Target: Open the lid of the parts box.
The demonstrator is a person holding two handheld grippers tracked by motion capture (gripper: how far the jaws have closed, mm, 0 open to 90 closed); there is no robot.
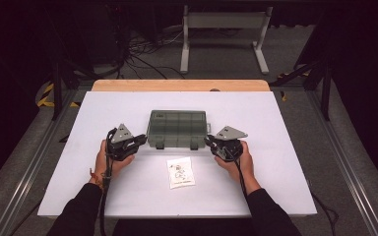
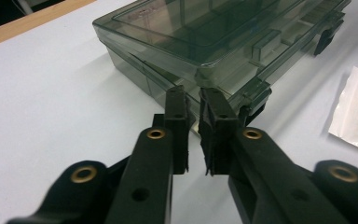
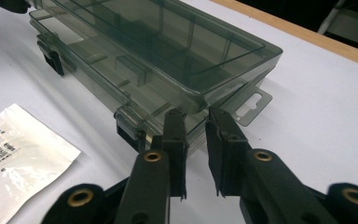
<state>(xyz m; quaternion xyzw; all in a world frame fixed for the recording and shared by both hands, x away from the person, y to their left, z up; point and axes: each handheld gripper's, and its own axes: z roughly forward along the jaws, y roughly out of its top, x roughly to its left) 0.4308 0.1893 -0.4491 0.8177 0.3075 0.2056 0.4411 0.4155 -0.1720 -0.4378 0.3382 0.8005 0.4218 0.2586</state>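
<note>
I had the smoked-plastic compartment box (image 1: 177,129) lying shut at the centre of the high view, its long axis running left to right across the white table (image 1: 275,162), its two dark latches (image 1: 194,146) on the edge facing me. The left gripper (image 1: 140,139) sat just off the box's lower-left corner and the right gripper (image 1: 209,141) just off its lower-right corner, so each hand was about equally near its own end, and the box lay straight ahead of both tools.

In the left gripper view the jaws stood a narrow slit apart, nothing between them, their tips up against the near corner of the box (image 2: 223,42) beside one latch (image 2: 256,95); whether they actually touched the plastic I could not tell. In the right gripper view the jaws were likewise parted by a small gap and empty, pointed at the corner of the box (image 3: 158,51) where the clear hang tab (image 3: 251,105) jutted out.

A small printed packet (image 1: 180,172) lay flat below the box in the high view, between my two hands and apart from both tools; it showed at the right edge of the left gripper view (image 2: 356,112) and at lower left of the right gripper view (image 3: 18,149). I judged that nothing blocked the way to the latches, though each tool would have had to shift inward along the front edge to reach one.
</note>
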